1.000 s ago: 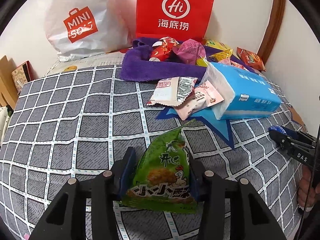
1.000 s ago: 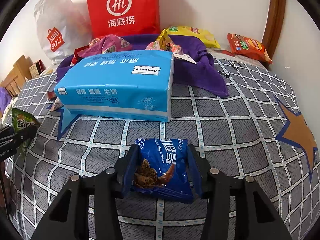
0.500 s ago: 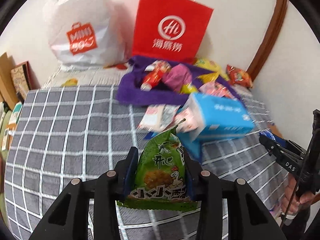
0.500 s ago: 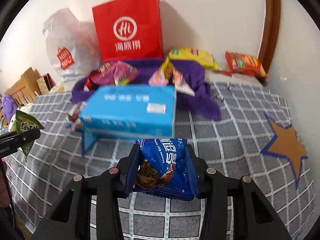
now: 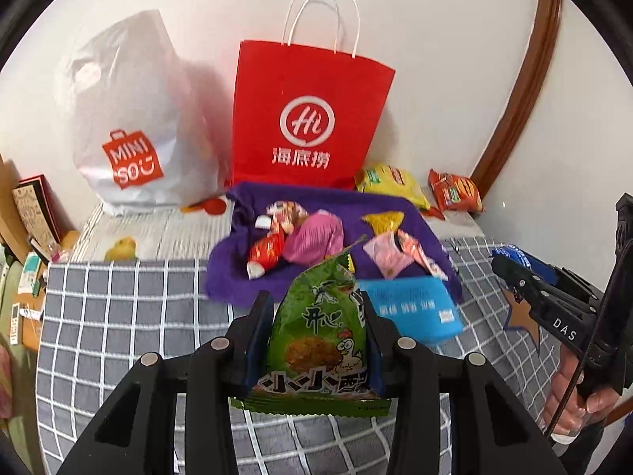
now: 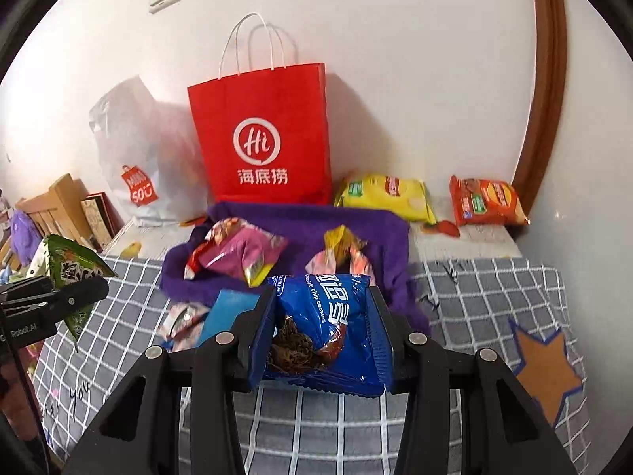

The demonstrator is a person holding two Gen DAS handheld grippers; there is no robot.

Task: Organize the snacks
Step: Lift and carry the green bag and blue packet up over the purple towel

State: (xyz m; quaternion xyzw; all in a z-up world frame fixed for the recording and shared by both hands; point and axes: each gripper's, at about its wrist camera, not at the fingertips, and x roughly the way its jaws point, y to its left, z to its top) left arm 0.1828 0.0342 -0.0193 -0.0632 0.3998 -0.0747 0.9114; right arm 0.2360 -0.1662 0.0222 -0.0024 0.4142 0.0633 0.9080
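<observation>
Between the left claw's (image 5: 318,340) pads, standing upright, long axis running up and away from the camera, pointed top corner tipping toward the purple cloth (image 5: 340,206): green snack packet (image 5: 318,336), being pinched at both side edges. Clamping likewise in the right claw (image 6: 322,336), narrowed onto a blue cookie packet (image 6: 328,328), lengthwise along the fingers, print reading sideways. Hovering above the checked bedspread (image 6: 474,289). Lying beyond: a blue tissue pack (image 5: 411,308), then a red paper bag (image 6: 265,138) against the wall.

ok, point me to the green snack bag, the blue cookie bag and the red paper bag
green snack bag (image 5: 318,340): left wrist view, on the printed front panel.
blue cookie bag (image 6: 328,316): right wrist view, on the front panel.
red paper bag (image 6: 263,138): right wrist view, on the white logo.
</observation>
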